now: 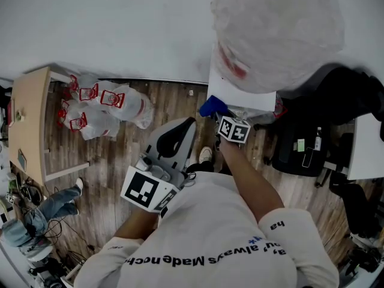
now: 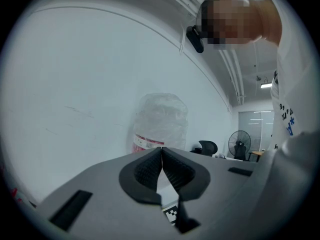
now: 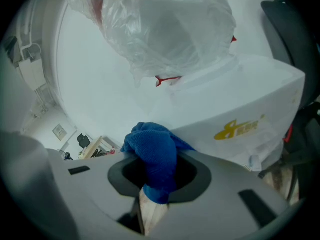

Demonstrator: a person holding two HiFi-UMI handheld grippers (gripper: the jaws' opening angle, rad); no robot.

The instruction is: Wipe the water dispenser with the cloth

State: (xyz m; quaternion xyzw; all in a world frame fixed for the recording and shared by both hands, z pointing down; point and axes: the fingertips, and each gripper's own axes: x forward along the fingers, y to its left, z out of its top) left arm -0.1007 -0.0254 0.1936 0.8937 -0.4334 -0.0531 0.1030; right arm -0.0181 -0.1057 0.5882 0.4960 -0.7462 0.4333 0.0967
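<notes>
Both tools were clamped: right tool [image 3: 156,176] pinching a bunched blue cloth [image 3: 150,144] beside the white water dispenser [image 3: 240,109] for wiping, left tool [image 2: 161,159] empty.

The cloth [image 3: 152,156] clamped in your right gripper [image 3: 156,184] is blue, nubbly, matt terry. The water dispenser [image 3: 240,104], at the frame's right, is smooth white plastic with a slight sheen. The bottle [image 3: 165,29] on it is wrapped in crinkly clear plastic. Your left gripper [image 2: 161,156] is matt grey plastic with ribbed black pads [image 2: 147,170]. The floor [image 1: 120,155] is wood plank.
</notes>
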